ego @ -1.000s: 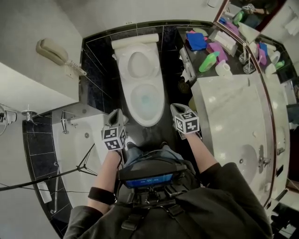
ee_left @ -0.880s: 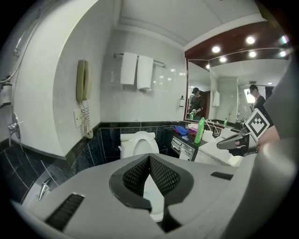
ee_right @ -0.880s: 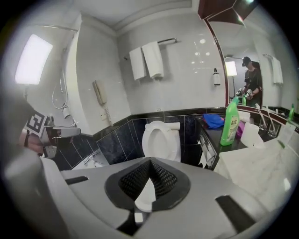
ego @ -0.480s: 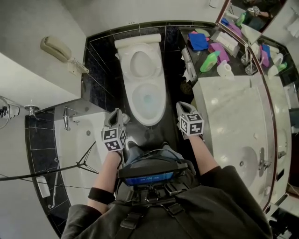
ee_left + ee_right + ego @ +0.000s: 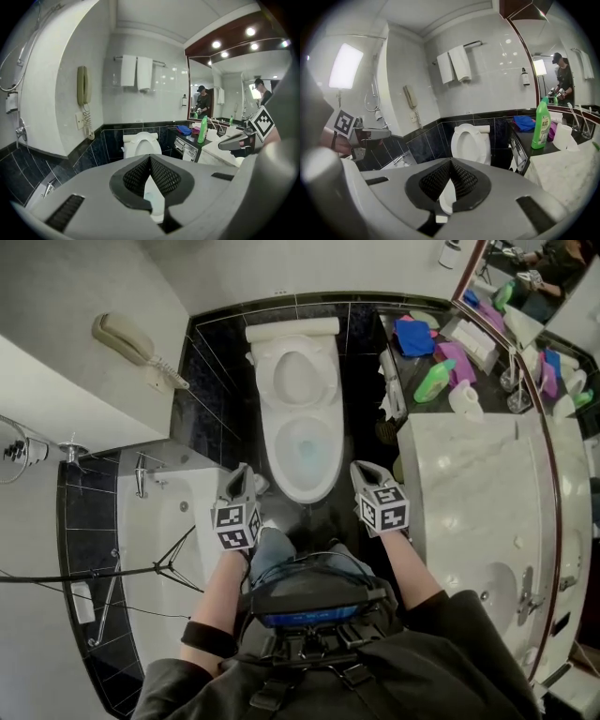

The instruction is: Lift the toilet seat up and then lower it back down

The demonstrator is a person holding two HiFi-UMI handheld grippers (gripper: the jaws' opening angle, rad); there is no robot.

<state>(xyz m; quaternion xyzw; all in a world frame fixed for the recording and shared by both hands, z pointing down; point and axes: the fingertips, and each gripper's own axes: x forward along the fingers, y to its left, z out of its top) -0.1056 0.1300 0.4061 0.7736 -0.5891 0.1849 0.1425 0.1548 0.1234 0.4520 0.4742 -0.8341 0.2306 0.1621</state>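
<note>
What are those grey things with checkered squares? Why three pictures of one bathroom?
Those are two hand-held grabbing tools. A person holds the left gripper and the right gripper, one in each hand. The squares are part of each tool. One picture comes from a camera on the person's head, looking down. The other two come from small cameras riding on each tool, looking along its jaws. Both sets of jaws are shut and hold nothing. In front stands a white toilet with its seat lifted up. A green bottle stands to its right.
</note>
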